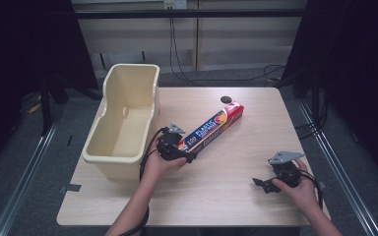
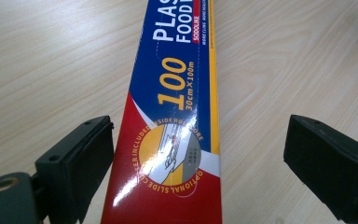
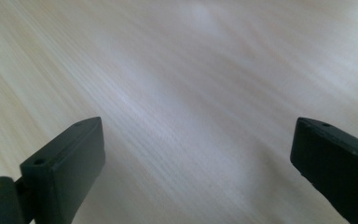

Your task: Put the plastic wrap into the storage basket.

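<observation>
Here the plastic wrap box lies diagonally on the tabletop beside the cream tub. The left tongs straddle its near end, apart; centre them, then squeeze squarely. The right tongs hang apart, holding nothing.

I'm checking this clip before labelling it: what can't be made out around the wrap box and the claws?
- Wrap box: left gripper view; both ends cut off by the picture's edges, so the full label cannot be read.
- Left claw: high view; the claw's body and the hand hide the box's near end.
- Black disc: high view; too small to identify.
- Table: right gripper view; blurred.
</observation>
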`<state>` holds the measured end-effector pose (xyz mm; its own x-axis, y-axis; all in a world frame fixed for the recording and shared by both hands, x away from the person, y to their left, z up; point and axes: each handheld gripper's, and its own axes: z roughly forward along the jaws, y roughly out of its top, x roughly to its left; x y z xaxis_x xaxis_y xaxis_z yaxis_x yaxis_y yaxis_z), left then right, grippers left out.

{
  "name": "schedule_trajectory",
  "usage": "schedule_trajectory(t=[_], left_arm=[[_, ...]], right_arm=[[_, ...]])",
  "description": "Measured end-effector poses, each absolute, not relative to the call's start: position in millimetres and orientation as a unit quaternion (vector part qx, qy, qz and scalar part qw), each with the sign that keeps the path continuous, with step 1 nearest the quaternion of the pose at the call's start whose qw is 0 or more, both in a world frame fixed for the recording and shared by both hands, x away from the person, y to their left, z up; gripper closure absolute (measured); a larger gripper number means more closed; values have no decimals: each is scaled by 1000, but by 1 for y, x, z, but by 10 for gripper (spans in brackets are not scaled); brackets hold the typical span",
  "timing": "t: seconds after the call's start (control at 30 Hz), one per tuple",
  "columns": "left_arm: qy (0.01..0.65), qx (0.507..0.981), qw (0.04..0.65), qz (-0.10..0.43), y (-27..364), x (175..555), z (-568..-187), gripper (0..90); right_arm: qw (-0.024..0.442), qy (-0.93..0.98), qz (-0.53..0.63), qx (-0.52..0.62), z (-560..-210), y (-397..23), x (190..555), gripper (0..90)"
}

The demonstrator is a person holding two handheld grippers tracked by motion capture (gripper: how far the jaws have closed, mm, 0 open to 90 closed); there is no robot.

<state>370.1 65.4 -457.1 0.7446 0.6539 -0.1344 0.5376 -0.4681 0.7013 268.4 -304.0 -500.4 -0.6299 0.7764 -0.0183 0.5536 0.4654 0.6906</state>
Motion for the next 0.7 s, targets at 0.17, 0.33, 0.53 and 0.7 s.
schedule_trajectory(t=[0.17, 0.33, 0.53, 0.7], left_arm=[[357, 847, 388, 69, 69, 371, -455, 83], [348, 857, 373, 70, 66, 371, -449, 71], [344, 854, 384, 63, 51, 377, -433, 61], [335, 861, 378, 58, 32, 386, -423, 47]], right_arm=[[158, 820, 377, 401, -484, -310, 265, 23], [158, 821, 373, 403, -484, -311, 264, 23], [161, 818, 376, 405, -483, -312, 263, 23], [160, 816, 382, 404, -481, -312, 263, 23]])
